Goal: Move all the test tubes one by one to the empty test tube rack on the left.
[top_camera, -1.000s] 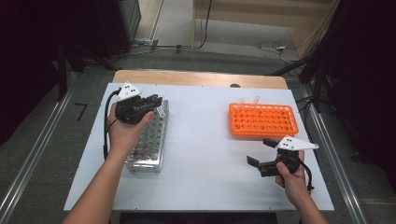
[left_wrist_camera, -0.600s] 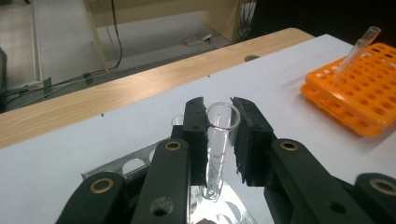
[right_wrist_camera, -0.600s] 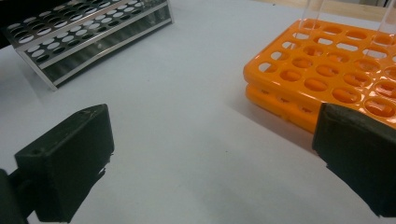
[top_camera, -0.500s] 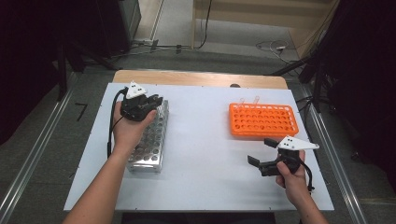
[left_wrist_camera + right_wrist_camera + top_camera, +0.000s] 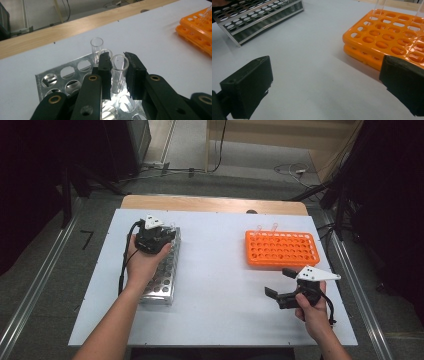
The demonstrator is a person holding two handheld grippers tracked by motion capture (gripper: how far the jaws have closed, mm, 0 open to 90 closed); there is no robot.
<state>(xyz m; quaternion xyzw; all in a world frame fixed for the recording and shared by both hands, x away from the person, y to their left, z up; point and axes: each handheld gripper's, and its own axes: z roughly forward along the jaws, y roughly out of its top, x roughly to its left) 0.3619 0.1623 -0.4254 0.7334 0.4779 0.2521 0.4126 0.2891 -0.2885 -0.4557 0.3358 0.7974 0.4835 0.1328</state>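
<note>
I am closing my left gripper jaws around the clear tube standing at the far end of the metal rack, aiming to lift it straight up, while my right gripper is waiting with jaws wide apart near the orange rack.

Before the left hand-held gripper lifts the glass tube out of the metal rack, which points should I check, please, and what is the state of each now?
1. Clear tube sits between the jaws of the left hand-held gripper: ok.
2. Jaws pressed firmly on the tube: cannot tell; they stand close on both sides.
3. Tube upright in its hole of the metal rack: ok.
4. The neighbouring tubes behind are free of the jaws: not ok; the left jaw tip overlaps one.
5. Right hand-held gripper open and away from the metal rack: ok.
6. Free holes in the orange rack: ok.
</note>
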